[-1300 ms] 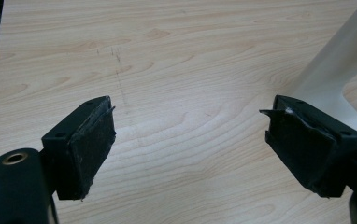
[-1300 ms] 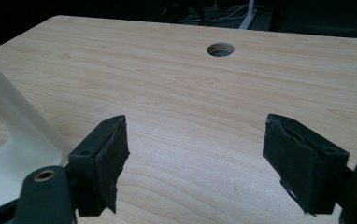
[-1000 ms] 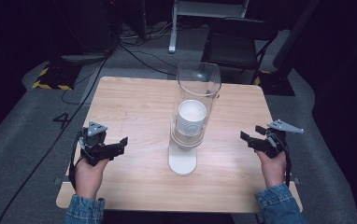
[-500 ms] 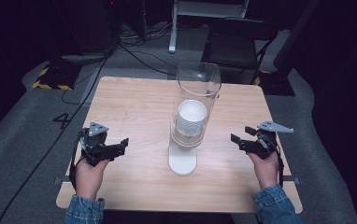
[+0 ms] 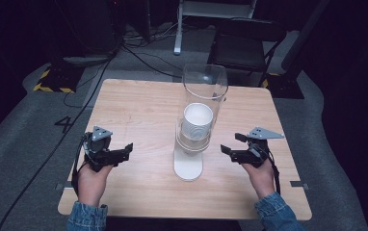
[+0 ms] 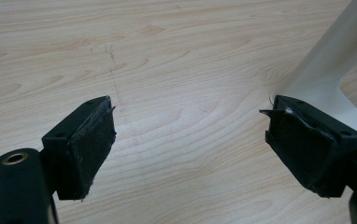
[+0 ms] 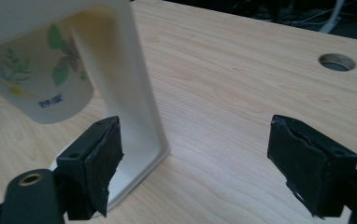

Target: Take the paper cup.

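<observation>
Left gripper (image 5: 120, 153): hovering near the table's (image 5: 138, 110) left edge, jaws standing apart, gripping nothing. Right gripper (image 5: 231, 144): hovering near the right edge, jaws likewise gaping, pointing toward the dispenser (image 5: 188, 166). Dispenser: white stand sitting mid-table between the grippers, its base reaching toward the near edge, clear tube (image 5: 204, 84) rising above. Cups (image 5: 196, 120): white stack sitting inside the tube; lowest cup (image 7: 36, 84) hanging out underneath, showing a printed plant pattern.

The table (image 5: 138, 106) is pale wood-grain, smooth and matt. On it, a white glossy plastic stand (image 7: 139, 93) holds paper cups (image 5: 197, 120) under a clear tube (image 5: 204, 84). Claw pads (image 6: 90, 149) look matt, frayed rubber.
</observation>
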`<action>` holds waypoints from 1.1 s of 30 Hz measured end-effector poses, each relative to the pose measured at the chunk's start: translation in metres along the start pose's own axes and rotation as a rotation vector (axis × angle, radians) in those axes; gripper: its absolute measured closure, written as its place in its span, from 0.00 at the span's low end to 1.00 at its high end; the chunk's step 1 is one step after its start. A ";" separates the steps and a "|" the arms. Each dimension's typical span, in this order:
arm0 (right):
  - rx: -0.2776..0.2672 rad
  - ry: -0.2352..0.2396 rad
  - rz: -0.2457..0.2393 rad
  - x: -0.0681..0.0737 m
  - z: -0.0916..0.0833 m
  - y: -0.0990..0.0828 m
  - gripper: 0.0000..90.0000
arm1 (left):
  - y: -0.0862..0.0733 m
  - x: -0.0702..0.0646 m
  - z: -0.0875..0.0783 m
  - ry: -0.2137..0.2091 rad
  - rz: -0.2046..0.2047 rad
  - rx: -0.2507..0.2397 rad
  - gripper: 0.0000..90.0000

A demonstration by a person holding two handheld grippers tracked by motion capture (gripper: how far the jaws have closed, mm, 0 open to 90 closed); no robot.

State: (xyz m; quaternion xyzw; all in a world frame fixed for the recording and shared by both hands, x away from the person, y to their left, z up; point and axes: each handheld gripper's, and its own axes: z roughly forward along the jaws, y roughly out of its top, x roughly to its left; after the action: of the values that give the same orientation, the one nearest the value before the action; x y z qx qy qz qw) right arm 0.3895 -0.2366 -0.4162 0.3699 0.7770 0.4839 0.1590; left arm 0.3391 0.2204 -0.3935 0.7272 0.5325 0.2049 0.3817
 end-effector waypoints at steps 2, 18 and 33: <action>0.004 0.033 -0.014 0.007 0.005 0.001 0.20 | -0.001 -0.001 0.000 0.002 -0.003 -0.004 0.18; -0.003 0.199 -0.087 0.046 0.041 0.008 0.18 | -0.014 -0.003 -0.006 0.018 -0.018 0.010 0.17; -0.088 0.236 -0.119 0.065 0.072 0.004 0.25 | -0.017 -0.003 -0.003 0.028 0.003 0.037 0.17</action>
State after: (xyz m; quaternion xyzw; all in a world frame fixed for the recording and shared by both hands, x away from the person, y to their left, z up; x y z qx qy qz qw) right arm 0.3915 -0.1425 -0.4403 0.2561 0.7888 0.5475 0.1111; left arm 0.3247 0.2208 -0.4043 0.7321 0.5404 0.2057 0.3602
